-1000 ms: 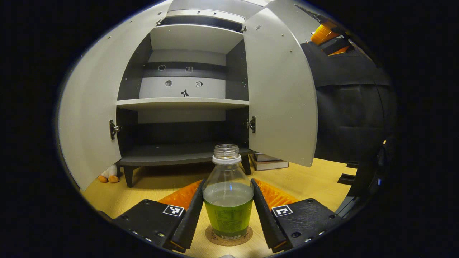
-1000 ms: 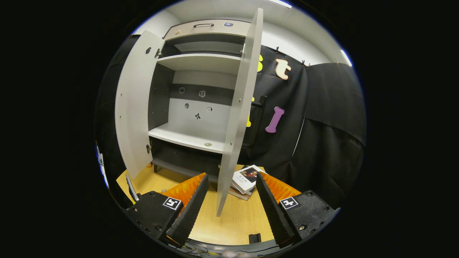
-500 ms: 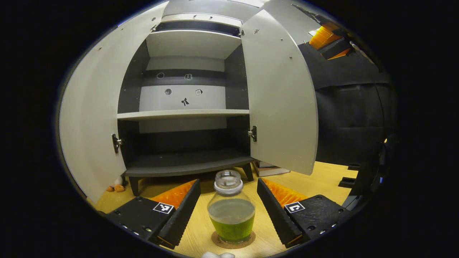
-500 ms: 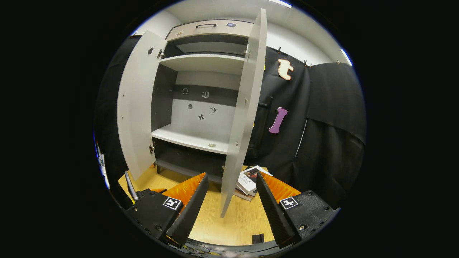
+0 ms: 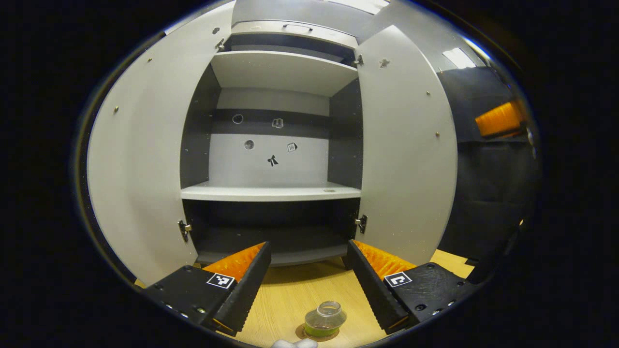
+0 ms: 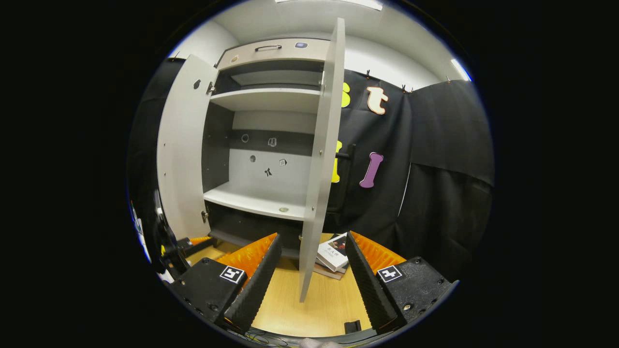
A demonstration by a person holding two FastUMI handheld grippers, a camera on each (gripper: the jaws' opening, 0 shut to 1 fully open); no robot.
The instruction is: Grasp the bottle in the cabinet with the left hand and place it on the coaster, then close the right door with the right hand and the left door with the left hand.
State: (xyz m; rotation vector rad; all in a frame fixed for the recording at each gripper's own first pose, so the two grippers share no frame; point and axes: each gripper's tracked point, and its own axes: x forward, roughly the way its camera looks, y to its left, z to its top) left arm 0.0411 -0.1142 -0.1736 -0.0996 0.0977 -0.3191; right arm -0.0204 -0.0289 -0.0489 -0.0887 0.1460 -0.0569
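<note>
Left gripper view: left gripper [image 5: 306, 285] open above the bottle [image 5: 324, 319] on its coaster [image 5: 301, 333], while the right gripper [image 6: 309, 278] gapes around the right door [image 6: 320, 164] edge.

1. the left gripper view looks straight into the open cabinet [image 5: 271, 193] from close in front, above the bench [image 5: 300, 295].
2. the right gripper view faces the right door [image 6: 319, 159] edge-on, off the cabinet's right corner.
3. both views share the cabinet shelves and both doors.
</note>
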